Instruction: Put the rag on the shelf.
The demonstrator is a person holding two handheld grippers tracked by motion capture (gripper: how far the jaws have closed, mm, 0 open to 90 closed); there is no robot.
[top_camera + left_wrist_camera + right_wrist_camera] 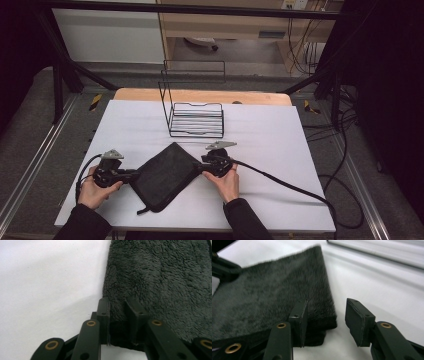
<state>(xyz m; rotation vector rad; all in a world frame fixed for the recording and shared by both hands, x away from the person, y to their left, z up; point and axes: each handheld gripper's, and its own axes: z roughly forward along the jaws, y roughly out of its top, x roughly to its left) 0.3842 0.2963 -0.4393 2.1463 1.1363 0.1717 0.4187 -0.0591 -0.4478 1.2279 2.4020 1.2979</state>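
Towel (165, 175), folded, lies flat on the worktop (280, 140) in front of the rack (195, 117). Left hand-held gripper (134, 175) pinches the towel's left corner; right hand-held gripper (200, 167) stands wide at its right corner, apparently positioned for grasping.

— Where are we? It looks to us like a lab, a rig built for recording.

— We agree. The table (280, 200) carries a plain white cover, and a black metal frame (200, 9) runs across at twelve o'clock, with braces slanting down at ten and two.

— We also see aluminium rails (30, 170) along the floor at nine and three o'clock, and yellow-and-black hazard tape (95, 101) on the carpet near ten.

— Loose cables (345, 150) trail over the grey carpet at three o'clock, and more hang by a wall socket (295, 5) at one.

— Beyond, at twelve, stands plain wooden furniture (225, 25). We find nothing homely here: bare, dark-edged, wired.
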